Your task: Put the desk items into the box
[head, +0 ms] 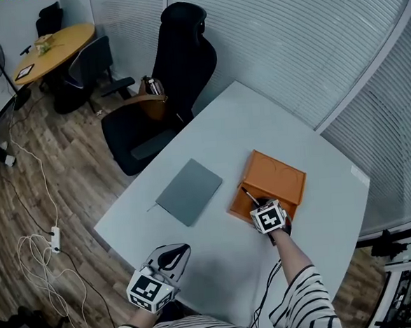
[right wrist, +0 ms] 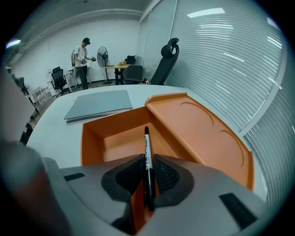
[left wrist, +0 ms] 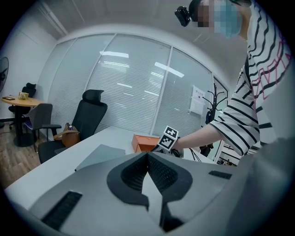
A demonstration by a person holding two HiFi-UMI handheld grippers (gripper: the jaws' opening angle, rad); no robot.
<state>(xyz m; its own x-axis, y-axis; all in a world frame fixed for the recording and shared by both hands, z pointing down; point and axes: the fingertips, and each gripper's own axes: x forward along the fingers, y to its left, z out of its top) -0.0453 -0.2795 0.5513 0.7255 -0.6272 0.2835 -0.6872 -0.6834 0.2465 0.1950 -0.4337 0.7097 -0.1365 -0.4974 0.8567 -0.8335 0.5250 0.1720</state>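
An orange box (head: 235, 208) stands open on the white table (head: 259, 121), its lid (head: 282, 176) lying flat beside it. My right gripper (head: 258, 206) hangs over the box's near wall, shut on a black marker pen (head: 249, 195). In the right gripper view the pen (right wrist: 146, 145) stands up between the pads of the right gripper (right wrist: 147, 162) and points into the box (right wrist: 94, 138). A grey closed laptop (head: 189, 191) lies left of the box. My left gripper (head: 175, 254) rests near the table's front left edge, jaws shut and holding nothing.
A black office chair (head: 168, 85) with a brown bag (head: 151, 92) on its seat stands at the table's far side. Slatted glass walls close in the back and right. Cables and a power strip (head: 55, 238) lie on the wooden floor to the left. A person (right wrist: 83, 62) stands far off.
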